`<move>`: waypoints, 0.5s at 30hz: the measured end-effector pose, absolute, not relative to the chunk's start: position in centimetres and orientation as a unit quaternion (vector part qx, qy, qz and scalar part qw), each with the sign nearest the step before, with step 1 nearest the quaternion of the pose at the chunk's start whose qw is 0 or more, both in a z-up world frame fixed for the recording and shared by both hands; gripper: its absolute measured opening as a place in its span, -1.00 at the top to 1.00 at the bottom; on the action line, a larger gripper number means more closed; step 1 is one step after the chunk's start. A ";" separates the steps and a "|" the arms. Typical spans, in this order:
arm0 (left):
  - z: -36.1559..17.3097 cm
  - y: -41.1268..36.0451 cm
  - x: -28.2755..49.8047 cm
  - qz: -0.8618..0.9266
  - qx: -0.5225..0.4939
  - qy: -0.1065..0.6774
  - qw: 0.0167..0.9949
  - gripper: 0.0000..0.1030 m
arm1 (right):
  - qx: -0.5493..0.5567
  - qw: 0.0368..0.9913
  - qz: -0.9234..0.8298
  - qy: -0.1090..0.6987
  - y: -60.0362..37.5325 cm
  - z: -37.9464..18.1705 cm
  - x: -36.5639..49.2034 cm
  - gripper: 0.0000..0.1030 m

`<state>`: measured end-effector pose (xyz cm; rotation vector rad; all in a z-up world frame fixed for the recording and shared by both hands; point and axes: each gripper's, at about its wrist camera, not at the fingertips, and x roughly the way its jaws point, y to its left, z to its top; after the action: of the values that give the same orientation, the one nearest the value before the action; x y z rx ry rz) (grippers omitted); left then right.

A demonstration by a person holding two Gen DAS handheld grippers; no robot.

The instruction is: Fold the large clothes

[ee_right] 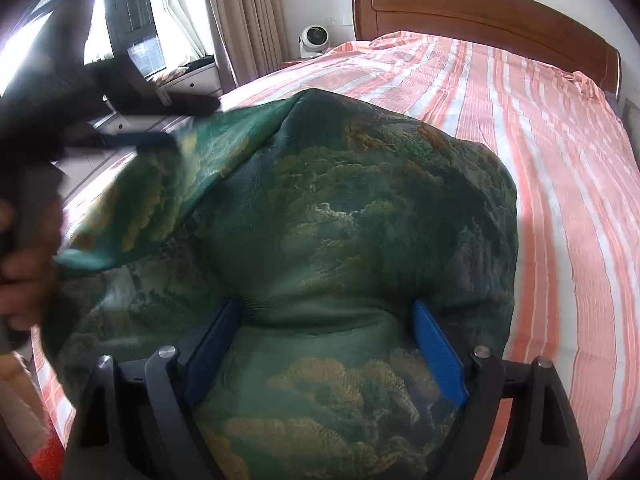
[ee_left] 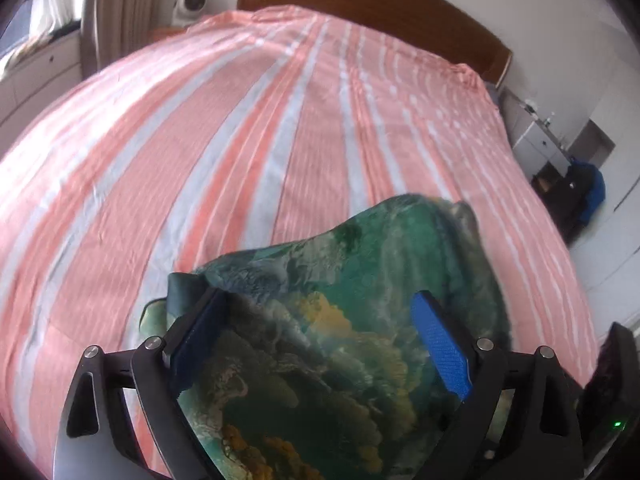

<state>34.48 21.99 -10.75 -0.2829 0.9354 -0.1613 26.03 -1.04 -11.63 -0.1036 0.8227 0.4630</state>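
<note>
The green printed garment (ee_right: 340, 208) lies bunched on the striped bed (ee_right: 560, 160), not neatly folded yet, and the left gripper (ee_left: 320, 344) and right gripper (ee_right: 328, 344) both gape apart, clamping nothing.

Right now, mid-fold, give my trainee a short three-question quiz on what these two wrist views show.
1. True or false: the green patterned garment lies on a striped bedsheet.
2. The left gripper has its jaws: A) wide apart, B) clamped on cloth, C) out of view?
3. What white item stands beside the wooden headboard?

Key: 1 true. 2 A; the right gripper is likewise wide. 3 A small white fan.
</note>
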 end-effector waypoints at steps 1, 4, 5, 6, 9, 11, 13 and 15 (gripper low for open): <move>-12.5 22.2 34.6 -0.078 -0.137 0.457 0.875 -0.83 | -0.053 0.890 0.225 0.394 -0.9 -11.7 25.8 -0.69; -14.4 22.2 33.5 -0.078 -0.123 0.444 0.884 -0.87 | -0.081 0.892 0.224 0.384 0.5 -11.9 25.0 -0.74; -14.3 22.2 33.4 -0.081 -0.123 0.442 0.885 -0.87 | -0.091 0.894 0.219 0.379 1.2 -12.0 24.7 -0.75; -14.4 22.4 33.4 -0.083 -0.128 0.443 0.884 -0.88 | -0.094 0.897 0.216 0.373 1.4 -12.1 24.4 -0.77; -15.0 22.6 34.1 -0.090 -0.139 0.444 0.881 -0.90 | -0.079 0.902 0.216 0.365 1.4 -12.5 24.1 -0.80; -15.6 22.6 34.3 -0.089 -0.139 0.441 0.882 -0.91 | -0.078 0.903 0.216 0.363 1.5 -12.6 24.0 -0.80; -16.5 22.5 34.6 -0.083 -0.142 0.434 0.886 -0.92 | -0.080 0.906 0.214 0.358 1.8 -12.7 23.8 -0.80; -16.9 22.3 34.8 -0.077 -0.136 0.436 0.886 -0.93 | -0.084 0.907 0.211 0.354 1.6 -12.9 24.2 -0.81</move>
<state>34.81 22.33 -16.91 -0.2828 0.9058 -0.1593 24.16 1.59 -12.90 -0.1734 0.7301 0.4361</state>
